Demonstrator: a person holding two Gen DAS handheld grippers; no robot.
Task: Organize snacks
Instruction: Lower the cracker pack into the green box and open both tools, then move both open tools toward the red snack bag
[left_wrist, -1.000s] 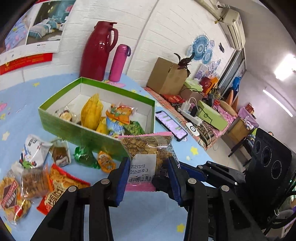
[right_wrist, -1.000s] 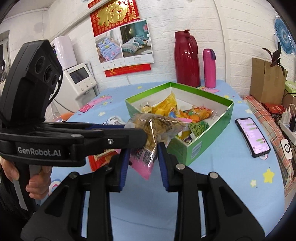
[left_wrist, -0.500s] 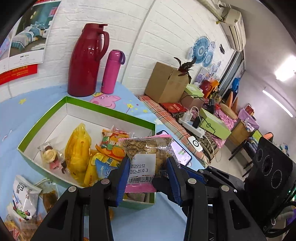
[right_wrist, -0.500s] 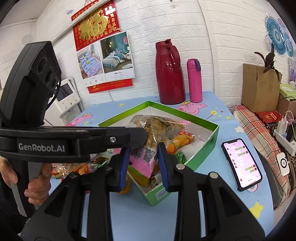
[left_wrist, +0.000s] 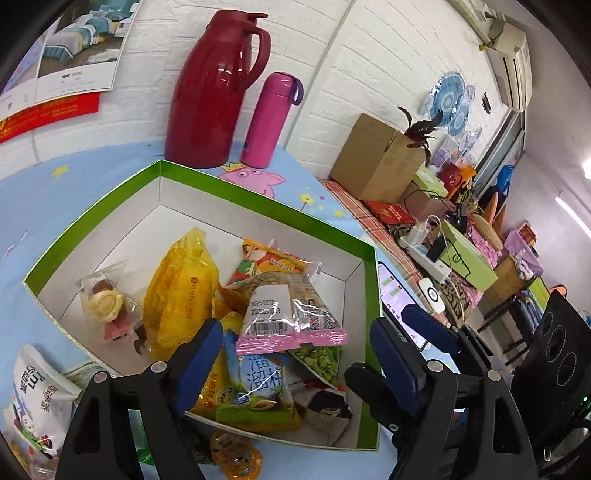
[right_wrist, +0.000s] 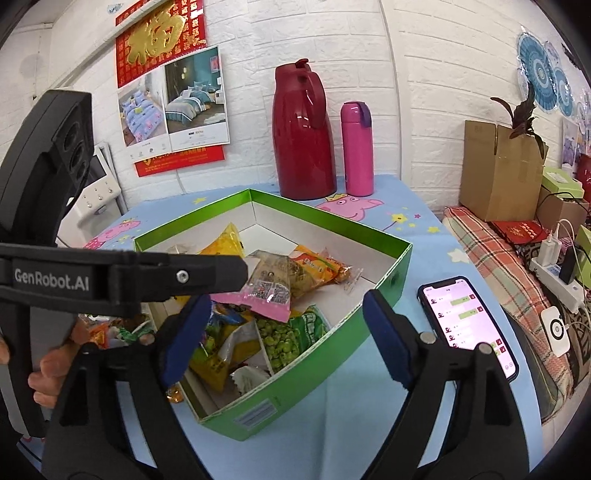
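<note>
Both tools, left (left_wrist: 297, 354) and right (right_wrist: 282, 332), gape over the green box (right_wrist: 384, 314); pink-edged snack bag (left_wrist: 291, 314) apparently lies inside, untouched.

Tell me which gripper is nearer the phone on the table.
Right. The right gripper hangs open with one fingertip just beside the phone; the left gripper, also open, is over the green box, across its wall from the phone.

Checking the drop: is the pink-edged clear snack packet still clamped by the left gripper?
No: the pink-edged clear snack packet lies in the green cardboard box, left gripper open.
</note>
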